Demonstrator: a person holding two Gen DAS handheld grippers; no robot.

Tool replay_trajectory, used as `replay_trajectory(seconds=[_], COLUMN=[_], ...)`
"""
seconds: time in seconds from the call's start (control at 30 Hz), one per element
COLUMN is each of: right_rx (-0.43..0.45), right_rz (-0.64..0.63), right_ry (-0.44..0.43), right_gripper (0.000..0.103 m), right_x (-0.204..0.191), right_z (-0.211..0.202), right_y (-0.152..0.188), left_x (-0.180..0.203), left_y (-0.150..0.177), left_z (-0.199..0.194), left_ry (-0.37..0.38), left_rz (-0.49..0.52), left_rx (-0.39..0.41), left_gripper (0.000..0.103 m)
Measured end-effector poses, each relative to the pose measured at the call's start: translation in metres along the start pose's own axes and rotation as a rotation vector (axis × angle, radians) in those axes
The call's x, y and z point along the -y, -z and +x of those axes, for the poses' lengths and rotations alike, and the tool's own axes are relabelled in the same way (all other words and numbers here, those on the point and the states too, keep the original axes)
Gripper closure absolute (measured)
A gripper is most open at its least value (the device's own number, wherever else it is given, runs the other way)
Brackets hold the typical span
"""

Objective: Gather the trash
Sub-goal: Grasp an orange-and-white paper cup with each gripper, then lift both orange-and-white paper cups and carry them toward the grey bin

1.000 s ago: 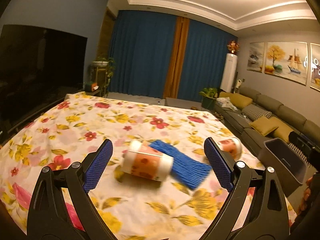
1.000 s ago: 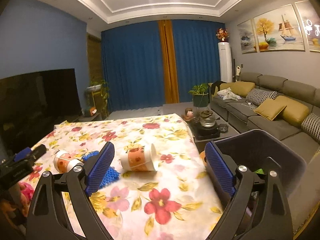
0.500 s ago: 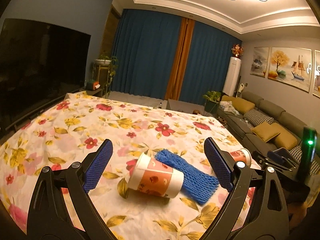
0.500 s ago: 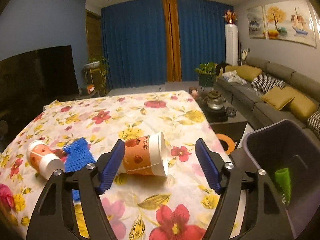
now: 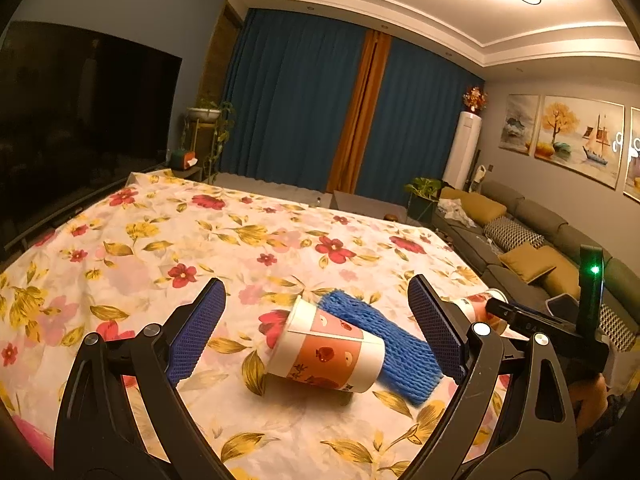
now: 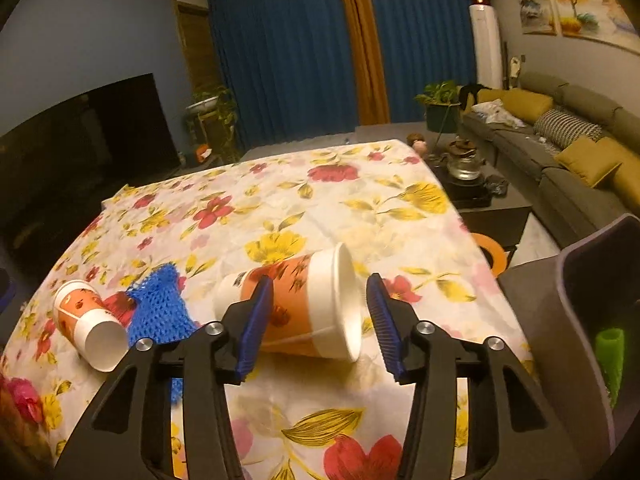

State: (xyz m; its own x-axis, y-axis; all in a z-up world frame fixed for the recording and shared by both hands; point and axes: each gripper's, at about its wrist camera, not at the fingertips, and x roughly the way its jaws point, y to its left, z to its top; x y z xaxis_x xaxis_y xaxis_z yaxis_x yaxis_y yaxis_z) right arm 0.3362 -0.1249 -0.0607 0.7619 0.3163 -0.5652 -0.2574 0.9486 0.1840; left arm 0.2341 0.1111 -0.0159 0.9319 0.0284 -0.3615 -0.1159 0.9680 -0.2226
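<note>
Right gripper [image 6: 320, 320] straddles the near tipped paper cup [image 6: 304, 304], jaws apart, lined up to pinch. Left gripper [image 5: 316, 332], jaws wide apart, frames the left cup [image 5: 326, 354] beside blue netting [image 5: 384, 340]; bin [image 6: 576, 320] waits right.

a floral tablecloth [image 5: 248, 240] covers the table. a dark tv screen [image 5: 80, 120] stands at the left wall. blue curtains [image 5: 296, 104] with an orange strip [image 5: 360, 116] hang behind. a grey sofa [image 6: 576, 148] bears yellow cushions [image 6: 588, 160]. paintings [image 5: 576, 136] hang above it. a potted plant [image 6: 440, 104] stands near a white floor unit [image 6: 486, 44].
</note>
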Motion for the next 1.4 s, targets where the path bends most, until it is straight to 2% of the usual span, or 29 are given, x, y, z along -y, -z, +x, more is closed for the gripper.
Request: replay_trajectory(seconds=[0.1,0.47,0.57,0.63,0.73,0.8,0.83,0.9,1.0,1.2,1.4], right_rx=[0.003,-0.002,0.015,0.028,0.039,0.045,0.048,0.057,0.070,0.077,0.091], right_rz=[-0.019,-0.038,-0.056,-0.066,-0.080,-0.089,-0.091,-0.095,-0.100,-0.107,-0.117], right_ry=[-0.028,-0.150,-0.164,-0.170,-0.174,-0.171,-0.172,-0.171,-0.168,-0.164,-0.161], right_gripper=[0.071,0.092,0.099,0.099,0.099,0.099,0.099,0.099,0.099,0.099,0.099], right_x=[-0.003,-0.015,-0.022,-0.026,-0.031,-0.033,-0.034,-0.036,-0.038,-0.041,-0.044], right_z=[-0.004,-0.015,-0.024,-0.030,-0.034,-0.037,-0.039,-0.043,-0.048,-0.052,-0.054], right_y=[0.000,0.004,0.005,0.005,0.006,0.008,0.008,0.009,0.009,0.010,0.009], left_x=[0.000,-0.008,-0.010,-0.012,-0.015,-0.016,-0.017,-0.016,-0.008,0.002,0.011], left_y=[0.002,0.006,0.008,0.008,0.011,0.017,0.018,0.020,0.024,0.029,0.030], left_z=[0.001,0.010,0.016,0.024,0.037,0.045,0.047,0.048,0.046,0.041,0.036], left_ry=[-0.001,0.022,0.035,0.055,0.080,0.091,0.100,0.121,0.145,0.208,0.209], left_rz=[0.004,0.002,0.012,0.020,0.009,0.009,0.007,0.005,0.039,0.030,0.009], left_rx=[-0.003,-0.045,-0.072,-0.106,-0.168,-0.218,-0.236,-0.252,-0.265,-0.282,-0.268], left_gripper=[0.012,0.012,0.017,0.021,0.034,0.049,0.053,0.068,0.080,0.090,0.094])
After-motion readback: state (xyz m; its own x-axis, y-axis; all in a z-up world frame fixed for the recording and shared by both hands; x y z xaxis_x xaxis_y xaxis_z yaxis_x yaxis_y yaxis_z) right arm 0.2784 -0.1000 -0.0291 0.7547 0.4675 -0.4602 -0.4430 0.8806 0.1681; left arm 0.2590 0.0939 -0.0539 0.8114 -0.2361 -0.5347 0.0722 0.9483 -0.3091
